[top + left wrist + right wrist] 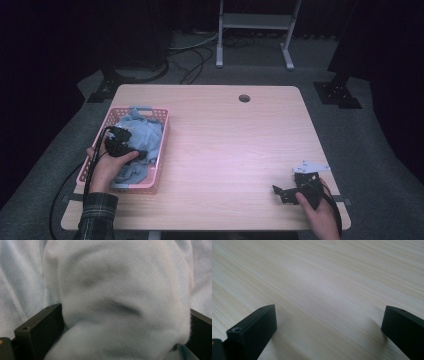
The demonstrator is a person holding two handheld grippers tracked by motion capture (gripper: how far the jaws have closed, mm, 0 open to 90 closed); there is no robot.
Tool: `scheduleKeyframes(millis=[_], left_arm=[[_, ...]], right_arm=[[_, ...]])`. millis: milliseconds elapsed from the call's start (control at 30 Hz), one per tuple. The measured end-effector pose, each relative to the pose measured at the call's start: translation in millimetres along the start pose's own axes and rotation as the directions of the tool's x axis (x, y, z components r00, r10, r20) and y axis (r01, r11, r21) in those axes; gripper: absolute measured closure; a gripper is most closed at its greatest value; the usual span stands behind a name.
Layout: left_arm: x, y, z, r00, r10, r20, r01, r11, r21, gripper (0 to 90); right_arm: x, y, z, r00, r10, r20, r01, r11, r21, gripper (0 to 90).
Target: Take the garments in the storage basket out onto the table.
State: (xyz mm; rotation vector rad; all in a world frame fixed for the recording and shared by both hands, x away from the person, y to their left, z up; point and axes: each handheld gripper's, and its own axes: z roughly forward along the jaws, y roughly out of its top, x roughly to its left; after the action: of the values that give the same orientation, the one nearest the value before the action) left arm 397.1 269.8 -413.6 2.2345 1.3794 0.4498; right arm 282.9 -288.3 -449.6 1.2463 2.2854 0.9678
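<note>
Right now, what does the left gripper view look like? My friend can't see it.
A big fold of light blue cloth bulges up between the left tool's two black jaws, which stand wide apart. More of the same soft cloth lies behind.

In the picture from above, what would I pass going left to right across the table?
Pink basket of light blue cloth with the left gripper reaching into it → bare wooden table → right gripper resting near the table's front right corner.
</note>
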Motion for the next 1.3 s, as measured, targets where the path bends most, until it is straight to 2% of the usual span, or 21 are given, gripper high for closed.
scheduleKeyframes(millis=[100,200,333,500,733,933,1067,1200,1300], left_arm=[[-1.1,-0.4,0.8,1.0000,-0.004,-0.002,0.004,1.0000,0.007,0.0],[-1.2,-0.7,0.3,0.9999,-0.010,0.011,0.010,0.9999,0.012,4.1],[-2.5,-0.7,-0.9,1.0000,-0.004,0.008,0.004,0.9999,0.015,8.2],[-4.7,-0.9,-4.6,0.9999,0.013,0.009,-0.013,0.9999,0.009,21.4],[-5.3,-1.5,-7.2,0.9997,0.022,0.009,-0.022,0.9997,-0.002,32.7],[-6.0,-2.7,-8.4,0.9998,0.019,0.007,-0.019,0.9997,-0.015,38.9],[-5.9,-3.6,-10.0,0.9998,0.014,0.015,-0.013,0.9996,-0.027,46.2],[-5.9,-2.3,-11.7,0.9997,-0.001,0.024,0.002,0.9998,-0.020,53.5],[-5.9,-1.6,-11.8,0.9997,-0.009,0.022,0.009,0.9998,-0.016,54.3]], right_arm=[[0.0,0.0,0.0,1.0000,0.000,0.000,0.000,1.000,0.000,0.0],[0.0,0.0,0.0,1.0000,0.000,0.000,0.000,1.000,0.000,0.0],[0.0,0.0,0.0,1.0000,0.000,0.000,0.000,1.000,0.000,0.0],[0.0,0.0,0.0,1.0000,0.000,0.000,0.000,1.000,0.000,0.0],[0.0,0.0,0.0,1.0000,0.000,0.000,0.000,1.000,0.000,0.0],[0.0,0.0,0.0,1.0000,0.000,0.000,0.000,1.000,0.000,0.0],[0.0,0.0,0.0,1.0000,0.000,0.000,0.000,1.000,0.000,0.0],[0.0,0.0,0.0,1.0000,0.000,0.000,0.000,1.000,0.000,0.0],[0.0,0.0,0.0,1.0000,0.000,0.000,0.000,1.000,0.000,0.0]])
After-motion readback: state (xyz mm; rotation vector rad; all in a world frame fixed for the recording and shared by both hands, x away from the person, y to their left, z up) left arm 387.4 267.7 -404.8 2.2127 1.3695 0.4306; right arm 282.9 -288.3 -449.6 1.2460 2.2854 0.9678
